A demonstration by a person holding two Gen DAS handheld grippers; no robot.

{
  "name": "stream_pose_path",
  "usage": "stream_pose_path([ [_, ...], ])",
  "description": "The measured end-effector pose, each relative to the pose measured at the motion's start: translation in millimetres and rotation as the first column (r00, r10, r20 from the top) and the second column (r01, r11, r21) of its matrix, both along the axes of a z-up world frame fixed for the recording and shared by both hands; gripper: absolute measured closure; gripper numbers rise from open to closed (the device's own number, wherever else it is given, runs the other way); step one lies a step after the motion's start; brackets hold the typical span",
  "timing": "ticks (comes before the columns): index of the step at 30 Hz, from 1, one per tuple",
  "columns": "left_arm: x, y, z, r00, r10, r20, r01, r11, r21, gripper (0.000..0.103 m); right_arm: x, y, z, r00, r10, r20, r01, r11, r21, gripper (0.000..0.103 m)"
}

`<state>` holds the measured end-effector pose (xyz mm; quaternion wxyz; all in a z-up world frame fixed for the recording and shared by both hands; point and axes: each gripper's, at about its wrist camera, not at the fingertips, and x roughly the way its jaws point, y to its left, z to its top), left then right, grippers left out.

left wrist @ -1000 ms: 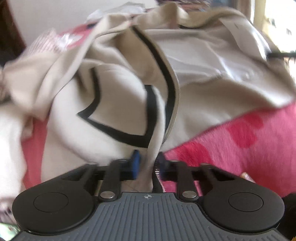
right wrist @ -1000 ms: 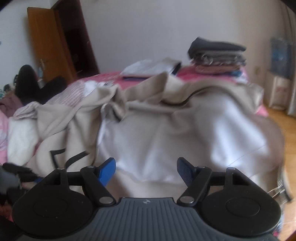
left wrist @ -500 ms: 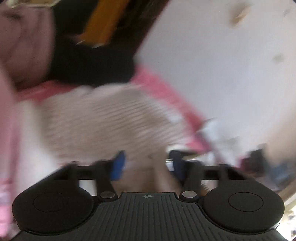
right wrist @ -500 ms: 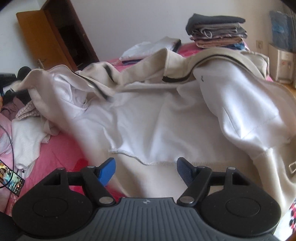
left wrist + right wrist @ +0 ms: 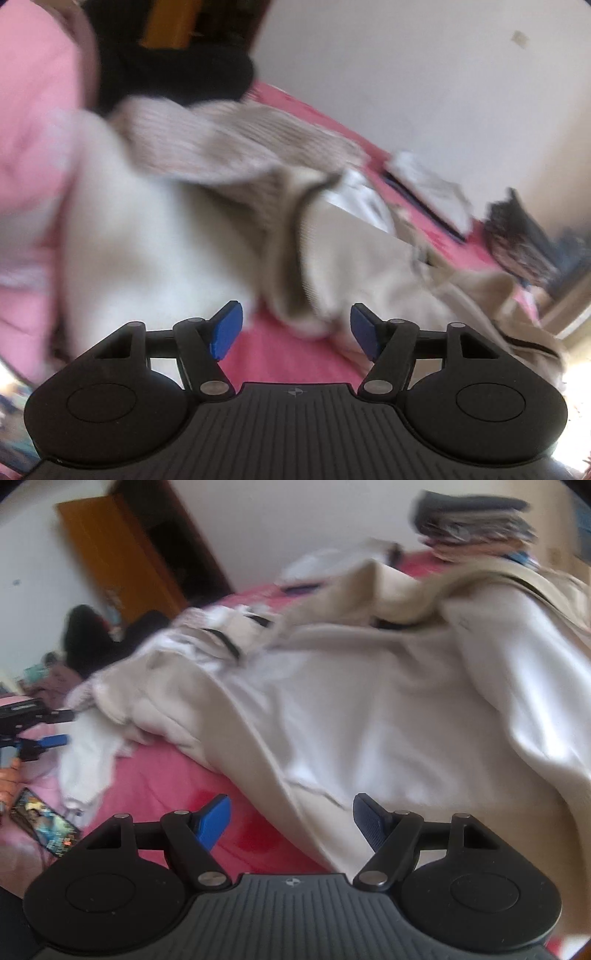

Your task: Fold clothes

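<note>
Both my tongs stand spread with nothing between the blue pads. The left gripper [image 5: 295,330] hovers over a strip of pink bedcover [image 5: 288,354], and the beige jacket [image 5: 369,709] starts just ahead of it: a ribbed cuff end of a sleeve [image 5: 295,258] hangs right in front of the gap, a little toward the right pad, with the sleeve running away from me up and to the left. The picture is blurred, so I cannot tell whether the cuff touches the pad.

The right gripper [image 5: 290,821] sits at the jacket's near edge. The hem crosses in front of the gap on a slant, from the far left down toward the right pad, and the pale lining spreads ahead and to the right. The garment's long axis runs roughly left to right across my view, crumpled and open, not folded. The left tongs show at my far left, well apart from me, near the bunched end.

I judge the right tongs nearer the hem and the left nearer the cuff, so each has its own edge to pinch.

No container is in view. Beyond the jacket, far ahead and right, a stack of folded clothes [image 5: 476,520] rests on the bed. A phone [image 5: 44,821] lies near left.
</note>
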<state>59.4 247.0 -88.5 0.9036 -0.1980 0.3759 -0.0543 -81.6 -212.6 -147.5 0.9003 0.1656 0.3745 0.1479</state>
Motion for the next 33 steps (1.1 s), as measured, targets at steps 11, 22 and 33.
stream_pose_path([
  [11, 46, -11, -54, 0.994, 0.049, -0.098, -0.070, 0.971, -0.227, 0.037, 141, 96, 9, 0.933, 0.350, 0.080, -0.338, 0.931, -0.136, 0.021],
  [22, 57, 6, -51, 0.986, 0.144, -0.088, -0.163, 0.943, -0.289, 0.099, 158, 112, -22, 0.922, 0.386, 0.026, -0.382, 0.919, -0.093, 0.100],
  [33, -60, 53, 37, 0.997, 0.055, 0.062, -0.041, 0.978, -0.206, 0.100, 13, 117, 75, 0.787, 0.581, 0.209, -0.465, 0.780, -0.418, 0.101],
])
